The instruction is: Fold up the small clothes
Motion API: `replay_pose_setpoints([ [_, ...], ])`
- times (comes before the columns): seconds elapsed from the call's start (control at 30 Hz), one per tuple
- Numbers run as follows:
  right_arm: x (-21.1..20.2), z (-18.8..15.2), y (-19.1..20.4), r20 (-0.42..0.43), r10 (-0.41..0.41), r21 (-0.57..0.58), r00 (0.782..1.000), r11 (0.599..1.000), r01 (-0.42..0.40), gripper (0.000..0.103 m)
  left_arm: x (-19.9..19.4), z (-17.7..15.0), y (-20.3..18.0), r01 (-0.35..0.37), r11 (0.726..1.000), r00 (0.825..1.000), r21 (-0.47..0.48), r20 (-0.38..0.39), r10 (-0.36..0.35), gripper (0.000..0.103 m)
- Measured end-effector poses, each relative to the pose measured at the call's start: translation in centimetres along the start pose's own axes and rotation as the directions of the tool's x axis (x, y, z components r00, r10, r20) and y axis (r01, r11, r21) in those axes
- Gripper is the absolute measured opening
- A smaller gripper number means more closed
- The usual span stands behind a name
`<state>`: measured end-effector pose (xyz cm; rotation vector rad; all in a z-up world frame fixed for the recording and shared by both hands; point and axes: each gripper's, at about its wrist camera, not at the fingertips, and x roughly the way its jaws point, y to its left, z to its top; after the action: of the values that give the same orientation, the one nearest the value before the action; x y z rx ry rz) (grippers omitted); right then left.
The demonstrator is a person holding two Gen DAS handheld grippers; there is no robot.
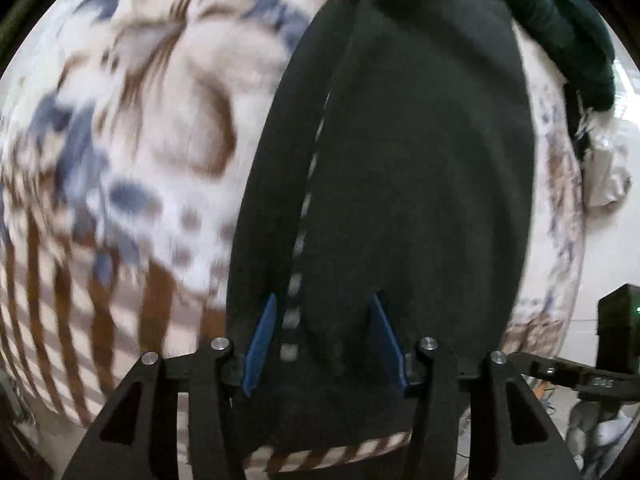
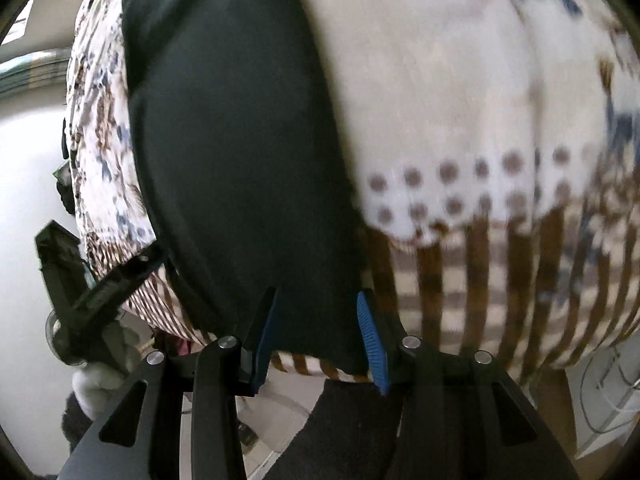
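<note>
A black garment (image 1: 420,152) lies folded into a long strip on a table covered with a patterned cloth (image 1: 152,128). My left gripper (image 1: 323,296) hovers over the strip's near end, its blue pads (image 1: 260,340) apart and pressing on nothing. In the right wrist view the same black garment (image 2: 240,140) runs away from me. My right gripper (image 2: 317,292) stands open over its near edge, with the garment's corner lying between the blue pads (image 2: 372,336). Each gripper shows at the edge of the other's view: the right one (image 1: 580,376) and the left one (image 2: 104,288).
A dark green garment (image 1: 560,28) lies at the table's far right, a pale grey one (image 1: 606,180) beside it. A black box with a green light (image 1: 620,320) stands off the table. The cloth's striped border (image 2: 480,280) hangs at the near table edge. A gloved hand (image 2: 96,384) holds the left gripper.
</note>
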<state>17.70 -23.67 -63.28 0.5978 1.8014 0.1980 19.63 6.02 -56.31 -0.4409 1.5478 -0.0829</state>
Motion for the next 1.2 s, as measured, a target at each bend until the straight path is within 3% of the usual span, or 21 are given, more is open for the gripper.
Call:
replay_pose_setpoints([
  [0.07,1.2,-0.4,-0.3,-0.005,-0.007,-0.001,1.000,1.000,0.007,0.042,-0.3,-0.7,-0.3,-0.022,1.000,0.998,0.004,0.066,0.021,0.011],
  [0.1,1.7,-0.4,-0.5,-0.003,-0.008,-0.005,1.000,1.000,0.008,0.042,-0.6,-1.0,-0.3,-0.013,1.000,0.996,-0.004,0.084,0.013,0.005],
  [0.27,4.1,0.0,1.1,0.008,-0.034,-0.039,0.999,0.999,0.035,0.042,-4.3,-2.7,0.7,-0.010,1.000,0.979,-0.014,0.202,0.013,0.004],
  [0.4,5.5,-0.1,2.2,0.006,-0.045,-0.057,0.999,0.997,0.046,0.042,-6.3,-3.1,1.6,-0.011,1.000,0.972,-0.019,0.235,0.016,0.004],
  [0.57,6.2,-0.5,2.8,0.002,-0.048,-0.069,0.999,0.997,0.048,0.042,-6.1,-2.9,3.0,-0.045,0.999,0.971,-0.022,0.234,0.049,0.004],
  [0.7,6.7,-1.3,3.0,-0.002,-0.054,-0.080,0.999,0.995,0.054,0.042,-3.5,-2.4,3.7,-0.086,0.996,0.976,-0.006,0.199,0.086,0.004],
  [0.83,7.0,-1.9,2.0,-0.019,-0.041,-0.075,0.999,0.996,0.039,0.042,-1.9,-2.0,4.4,-0.048,0.998,0.985,-0.050,0.166,0.056,0.005],
  [0.97,7.8,-2.4,1.6,-0.024,-0.008,-0.059,1.000,0.998,0.007,0.042,-4.0,-2.8,5.1,0.085,0.989,0.981,-0.118,0.185,-0.062,0.011],
  [1.03,7.8,-2.5,1.7,-0.017,0.010,-0.051,1.000,0.999,-0.011,0.042,-4.6,-3.6,5.8,0.113,0.985,0.974,-0.133,0.210,-0.084,0.039],
  [1.1,8.0,-2.7,1.4,-0.006,0.037,-0.040,0.999,0.999,-0.037,0.042,-3.9,-4.4,6.6,0.138,0.980,0.971,-0.145,0.213,-0.105,0.059],
  [1.2,8.2,-2.8,0.8,0.004,0.075,-0.022,0.997,0.997,-0.075,0.042,-0.9,-5.1,6.5,0.122,0.986,0.985,-0.110,0.138,-0.107,0.059],
])
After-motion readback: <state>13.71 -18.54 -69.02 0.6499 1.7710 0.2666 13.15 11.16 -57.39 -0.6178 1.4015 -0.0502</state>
